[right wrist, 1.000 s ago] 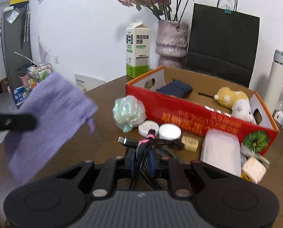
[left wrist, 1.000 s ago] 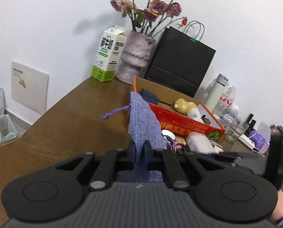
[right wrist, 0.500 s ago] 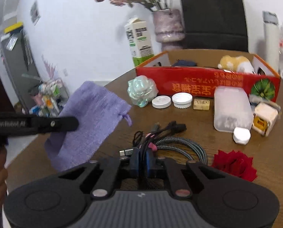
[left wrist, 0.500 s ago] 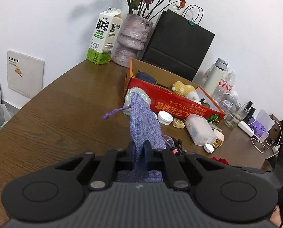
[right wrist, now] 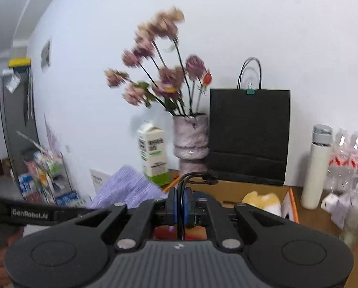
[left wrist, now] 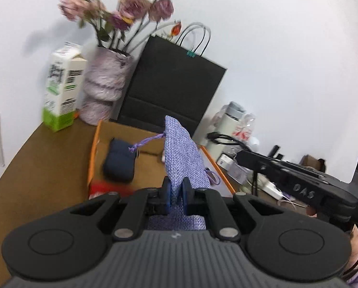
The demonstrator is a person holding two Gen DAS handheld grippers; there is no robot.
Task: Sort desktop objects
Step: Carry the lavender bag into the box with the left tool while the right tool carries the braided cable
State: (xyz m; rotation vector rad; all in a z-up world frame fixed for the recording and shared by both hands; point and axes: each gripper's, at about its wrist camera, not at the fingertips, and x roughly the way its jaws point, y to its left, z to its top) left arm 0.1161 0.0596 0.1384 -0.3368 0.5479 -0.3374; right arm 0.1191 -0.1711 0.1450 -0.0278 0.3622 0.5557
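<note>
My left gripper (left wrist: 176,187) is shut on a lilac woven drawstring pouch (left wrist: 182,158) and holds it above the open cardboard box (left wrist: 95,153). A dark blue pouch (left wrist: 119,165) lies inside the box. My right gripper (right wrist: 180,201) is shut on a bundle of black cables (right wrist: 195,176), held above the box's near side (right wrist: 291,204); a yellow plush toy (right wrist: 260,198) lies in the box. The lilac pouch (right wrist: 126,189) shows at the left of the right wrist view. The right gripper's arm (left wrist: 299,180) crosses the left wrist view.
Behind the box stand a milk carton (left wrist: 61,88), a vase of dried roses (left wrist: 104,86) and a black paper bag (left wrist: 169,91). A white flask (right wrist: 318,165), water bottles (right wrist: 347,151) and chargers (right wrist: 330,200) crowd the right. A shelf of clutter (right wrist: 44,175) stands off the table's left.
Both grippers have risen and moved forward over the box, the left carrying the lilac pouch and the right the cables. The loose items on the table have dropped out of view.
</note>
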